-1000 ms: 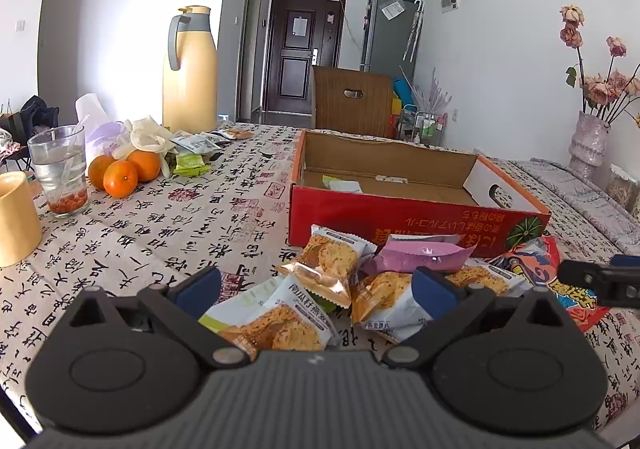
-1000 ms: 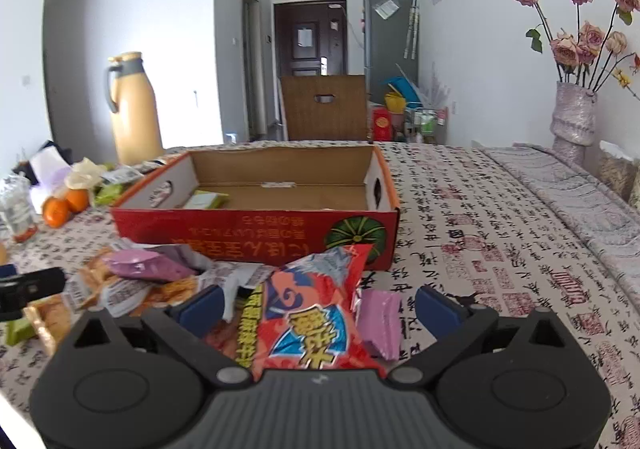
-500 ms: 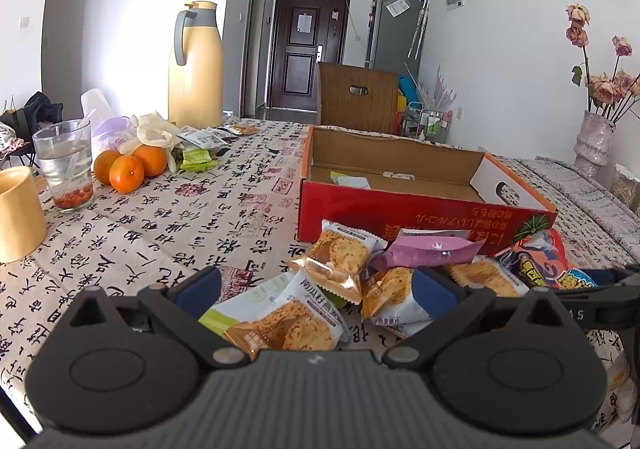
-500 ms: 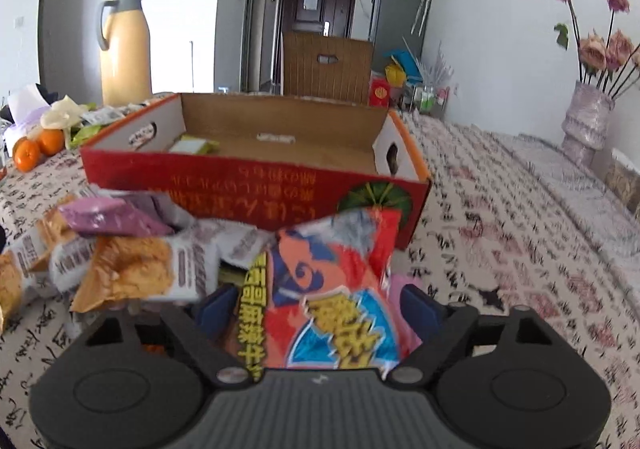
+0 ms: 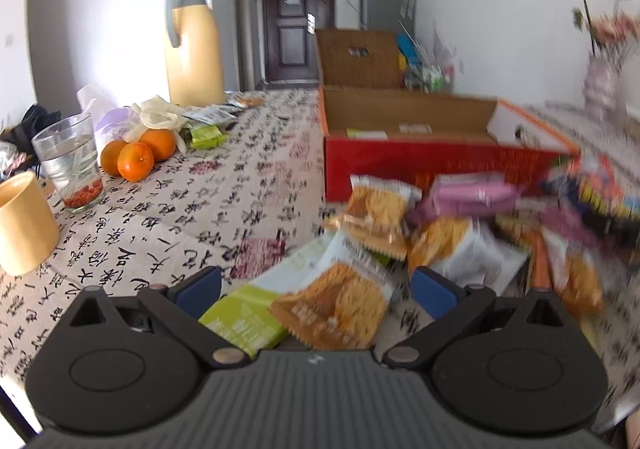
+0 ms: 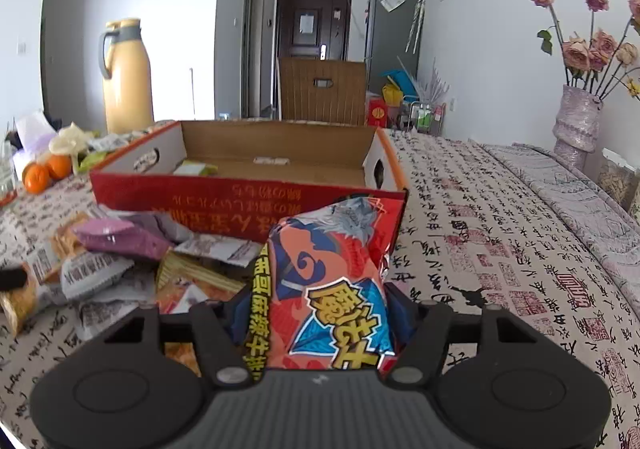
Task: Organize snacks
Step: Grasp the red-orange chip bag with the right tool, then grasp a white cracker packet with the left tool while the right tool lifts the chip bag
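An open red cardboard box (image 6: 240, 201) (image 5: 420, 165) lies on the calligraphy-print cloth, with one green packet inside. In front of it is a pile of snack packets (image 5: 460, 249) (image 6: 104, 261), a purple packet (image 6: 116, 237) on top. My right gripper (image 6: 320, 313) has a red and blue snack bag (image 6: 332, 273) between its jaws. The jaws are closing, both blue pads press its sides, and the bag stands tilted up. My left gripper (image 5: 316, 289) is open low over the pile's left edge, with an orange cracker packet (image 5: 340, 301) and a green packet (image 5: 240, 321) between its fingers, untouched.
At the left stand a yellow thermos (image 5: 194, 45), oranges (image 5: 136, 161), a glass of water (image 5: 70, 165) and a yellow cup (image 5: 22, 225). A vase of dried roses (image 6: 576, 121) stands far right. A brown wicker box (image 6: 320, 89) is behind the table.
The right jaws have narrowed from wide open onto the red bag, which now stands up between them. The left gripper stays open and has rolled slightly; its view's right side is blurred.
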`<move>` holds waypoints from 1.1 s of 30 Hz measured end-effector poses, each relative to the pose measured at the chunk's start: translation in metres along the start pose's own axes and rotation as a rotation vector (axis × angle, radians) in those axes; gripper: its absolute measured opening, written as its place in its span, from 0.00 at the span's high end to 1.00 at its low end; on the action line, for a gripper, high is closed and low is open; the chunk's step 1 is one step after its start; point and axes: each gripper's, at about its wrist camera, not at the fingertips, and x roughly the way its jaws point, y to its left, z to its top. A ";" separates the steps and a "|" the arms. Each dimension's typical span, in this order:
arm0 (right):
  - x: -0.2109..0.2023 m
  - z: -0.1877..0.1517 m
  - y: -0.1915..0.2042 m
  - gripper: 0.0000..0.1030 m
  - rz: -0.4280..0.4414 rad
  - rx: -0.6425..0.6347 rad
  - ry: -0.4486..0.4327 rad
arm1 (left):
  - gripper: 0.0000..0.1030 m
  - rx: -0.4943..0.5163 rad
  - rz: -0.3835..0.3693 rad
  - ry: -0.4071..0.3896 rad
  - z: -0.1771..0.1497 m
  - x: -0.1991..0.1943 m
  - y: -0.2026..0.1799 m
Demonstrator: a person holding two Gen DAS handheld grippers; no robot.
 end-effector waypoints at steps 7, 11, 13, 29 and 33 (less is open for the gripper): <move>-0.010 0.001 -0.005 0.38 0.013 0.024 -0.034 | 0.00 0.151 0.028 0.052 -0.012 0.015 -0.016; -0.011 -0.002 -0.007 0.38 0.020 0.030 -0.029 | 0.00 0.170 0.037 0.039 -0.009 0.022 -0.021; -0.011 -0.003 -0.008 0.38 0.023 0.033 -0.028 | 0.06 0.175 0.035 0.038 -0.007 0.024 -0.023; -0.012 -0.007 -0.013 0.38 0.036 0.053 -0.027 | 0.59 0.176 -0.013 -0.021 -0.008 0.009 -0.025; -0.015 -0.008 -0.015 0.38 0.034 0.058 -0.030 | 0.87 0.172 -0.020 -0.019 -0.005 0.005 -0.025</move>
